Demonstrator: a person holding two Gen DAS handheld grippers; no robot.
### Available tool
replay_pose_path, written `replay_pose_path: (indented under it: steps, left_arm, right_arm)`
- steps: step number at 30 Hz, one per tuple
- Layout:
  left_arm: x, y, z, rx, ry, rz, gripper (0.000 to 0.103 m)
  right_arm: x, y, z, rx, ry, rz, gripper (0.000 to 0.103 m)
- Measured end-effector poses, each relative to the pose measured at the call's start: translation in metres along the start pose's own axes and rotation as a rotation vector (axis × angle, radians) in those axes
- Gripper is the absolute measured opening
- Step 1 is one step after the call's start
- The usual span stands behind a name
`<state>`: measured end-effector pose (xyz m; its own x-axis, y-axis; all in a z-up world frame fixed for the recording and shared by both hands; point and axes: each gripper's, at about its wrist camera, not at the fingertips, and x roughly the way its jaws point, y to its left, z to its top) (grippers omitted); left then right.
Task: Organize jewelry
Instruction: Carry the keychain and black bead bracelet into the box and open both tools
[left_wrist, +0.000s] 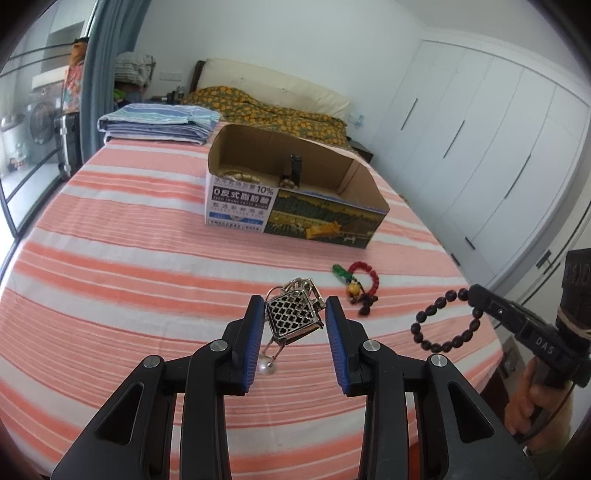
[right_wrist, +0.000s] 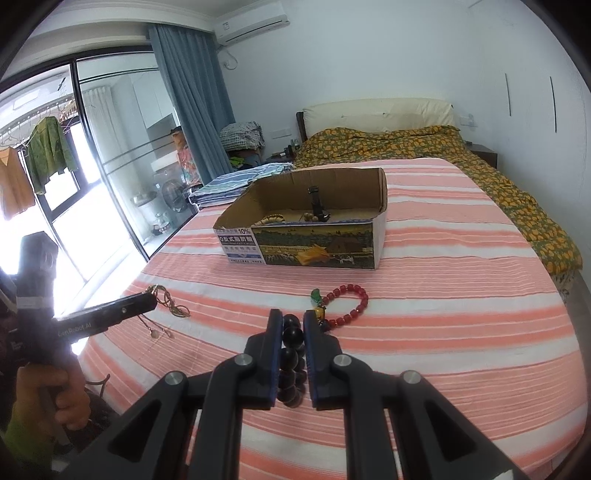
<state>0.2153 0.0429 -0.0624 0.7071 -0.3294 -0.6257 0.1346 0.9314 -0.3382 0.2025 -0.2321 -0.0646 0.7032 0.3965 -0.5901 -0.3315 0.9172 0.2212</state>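
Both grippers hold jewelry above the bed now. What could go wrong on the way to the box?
The left gripper pinches the silver lattice pendant only at its corners, so it may twist loose. Its pearl drop dangles and could snag the cardboard box rim. The dark bead bracelet swings from the right gripper.
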Motion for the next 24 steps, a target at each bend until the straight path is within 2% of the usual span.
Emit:
replay_pose_path:
  steps: [5, 12, 18, 24]
  left_arm:
    - [-0.004, -0.002, 0.012, 0.020, -0.021, 0.010, 0.033]
    - [-0.002, -0.006, 0.047, 0.047, -0.056, -0.005, 0.033]
    - [0.013, -0.010, 0.096, 0.076, -0.081, -0.022, 0.033]
    - [0.052, -0.010, 0.142, 0.084, -0.086, -0.021, 0.033]
  right_arm:
    - [0.005, 0.005, 0.011, -0.017, 0.003, 0.011, 0.012]
    - [0.017, 0.007, 0.038, -0.045, -0.003, 0.043, 0.012]
    - [0.034, 0.006, 0.079, -0.088, -0.024, 0.060, 0.012]
    - [0.081, -0.007, 0.133, -0.125, -0.042, 0.059, 0.012]
